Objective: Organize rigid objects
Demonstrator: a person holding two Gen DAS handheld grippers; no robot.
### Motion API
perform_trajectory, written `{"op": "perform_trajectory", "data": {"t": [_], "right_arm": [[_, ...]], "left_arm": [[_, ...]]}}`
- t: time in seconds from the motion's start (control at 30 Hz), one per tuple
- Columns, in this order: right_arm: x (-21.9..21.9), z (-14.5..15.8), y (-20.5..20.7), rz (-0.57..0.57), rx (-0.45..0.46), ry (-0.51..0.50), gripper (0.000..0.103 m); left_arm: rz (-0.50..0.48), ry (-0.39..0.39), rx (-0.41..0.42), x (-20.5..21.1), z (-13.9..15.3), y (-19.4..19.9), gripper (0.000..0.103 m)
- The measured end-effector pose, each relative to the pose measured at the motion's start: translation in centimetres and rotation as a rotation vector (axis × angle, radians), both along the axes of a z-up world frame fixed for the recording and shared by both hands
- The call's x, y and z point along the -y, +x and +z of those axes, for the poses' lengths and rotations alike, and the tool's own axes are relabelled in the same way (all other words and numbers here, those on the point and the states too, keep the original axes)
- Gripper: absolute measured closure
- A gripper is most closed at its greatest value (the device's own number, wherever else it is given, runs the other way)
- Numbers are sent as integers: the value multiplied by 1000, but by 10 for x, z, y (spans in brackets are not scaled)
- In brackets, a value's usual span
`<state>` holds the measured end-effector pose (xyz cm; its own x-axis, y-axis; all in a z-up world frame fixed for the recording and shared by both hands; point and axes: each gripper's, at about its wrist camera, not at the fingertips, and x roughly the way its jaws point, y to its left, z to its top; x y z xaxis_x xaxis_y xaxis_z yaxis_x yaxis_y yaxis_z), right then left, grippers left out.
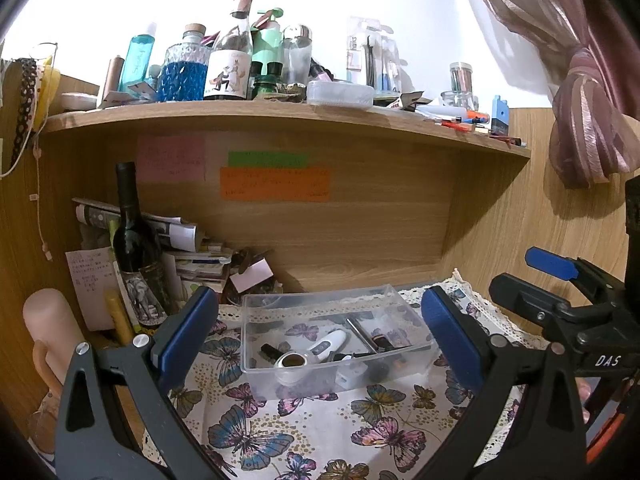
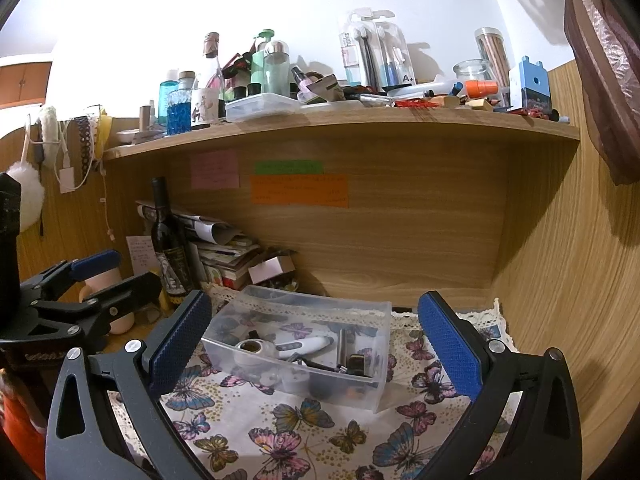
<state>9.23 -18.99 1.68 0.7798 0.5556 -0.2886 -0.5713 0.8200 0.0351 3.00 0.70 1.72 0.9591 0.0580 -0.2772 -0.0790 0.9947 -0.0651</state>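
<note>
A clear plastic box [image 1: 416, 354] sits on the butterfly-print cloth [image 1: 320, 432] and holds several small items: a white device [image 1: 330, 343], a roll of tape [image 1: 294, 361] and a metal rod [image 1: 361, 334]. My left gripper [image 1: 316, 336] is open and empty, its blue pads either side of the box, a little in front of it. My right gripper [image 2: 314, 344] is open and empty, also facing the box [image 2: 380, 384]. The right gripper shows at the right of the left wrist view [image 1: 560, 280]; the left gripper shows at the left of the right wrist view [image 2: 100, 280].
A dark wine bottle [image 1: 134, 240] stands at the left beside stacked papers [image 1: 188, 248] and a pink cup [image 1: 52, 328]. The wooden shelf [image 1: 280, 114] above is crowded with bottles and jars. A wooden wall [image 2: 560, 280] closes the right side; a curtain [image 1: 592, 120] hangs there.
</note>
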Motion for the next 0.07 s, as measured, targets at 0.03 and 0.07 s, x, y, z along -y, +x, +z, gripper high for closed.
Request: {"op": "perform_trajectory", "data": {"t": [0.03,0.07], "right_arm": [[0,0,0,0,-1,0,0],[0,-1,1,-2,-2,-1,0]], "left_arm": [[0,0,-1,0,0,0,0],[0,-2,-2,0,0,1,0]]}}
